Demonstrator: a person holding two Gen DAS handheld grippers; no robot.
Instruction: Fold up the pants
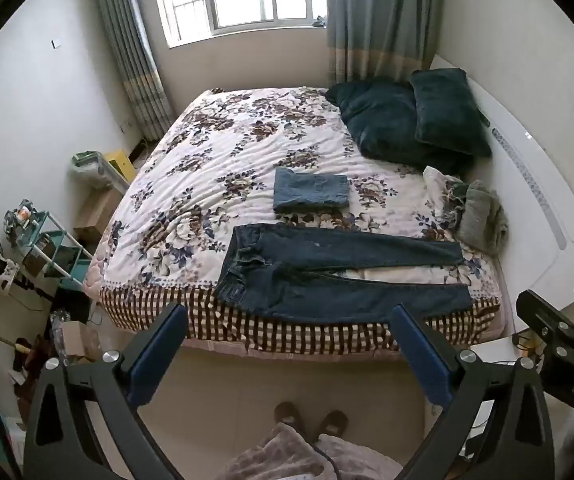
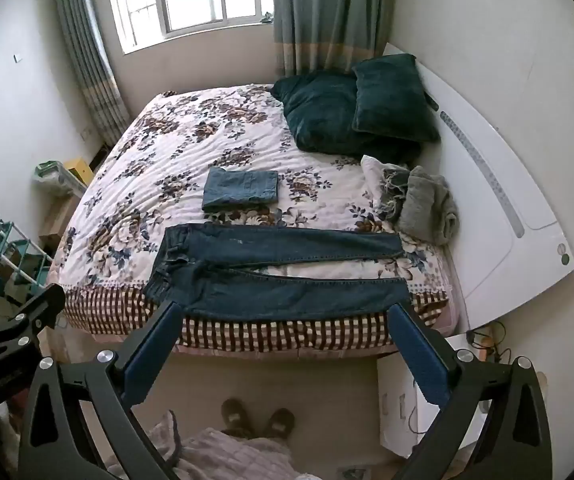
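Note:
Dark blue jeans (image 1: 327, 276) lie flat along the near edge of the bed (image 1: 215, 168), waistband to the left, legs to the right and slightly apart. They also show in the right wrist view (image 2: 271, 268). A lighter blue folded pair (image 1: 311, 195) (image 2: 241, 190) lies behind them. My left gripper (image 1: 287, 316) is open and empty, held above the floor just short of the bed edge. My right gripper (image 2: 283, 312) is open and empty in the same way; part of it shows at the right of the left wrist view.
Two dark green pillows (image 1: 415, 120) and a grey bundled blanket (image 1: 481, 220) lie at the bed's right end by the white headboard (image 1: 535, 184). A shelf rack with clutter (image 1: 43, 248) stands on the left. My slippered feet (image 1: 311, 422) stand on the floor below.

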